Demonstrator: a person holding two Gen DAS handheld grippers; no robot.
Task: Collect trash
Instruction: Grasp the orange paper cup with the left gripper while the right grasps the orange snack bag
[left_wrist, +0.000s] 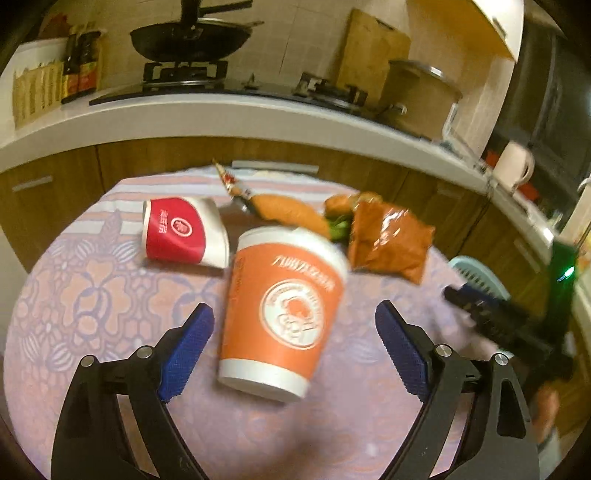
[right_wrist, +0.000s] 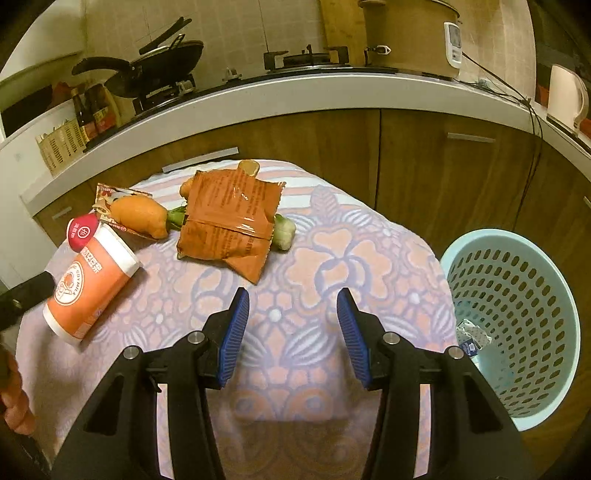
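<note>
An orange paper cup (left_wrist: 284, 310) lies on its side on the patterned tablecloth (left_wrist: 92, 288). My left gripper (left_wrist: 293, 306) stands wide open around the cup, and neither pad touches it. Behind it lie a crushed red-and-white cup (left_wrist: 181, 232), a carrot (left_wrist: 291, 212), a small wrapper (left_wrist: 232, 181) and an orange snack bag (left_wrist: 388, 240). My right gripper (right_wrist: 291, 291) is open over bare cloth, nothing between its fingers, with the snack bag (right_wrist: 229, 218) just ahead of it. The orange cup (right_wrist: 88, 284) is at its far left.
A pale blue perforated basket (right_wrist: 517, 295) stands on the floor right of the table, with a scrap of trash (right_wrist: 471, 336) inside. Another vegetable (right_wrist: 284, 230) pokes out from under the bag. Wooden cabinets and a white counter (right_wrist: 332, 92) with stove and pots run behind.
</note>
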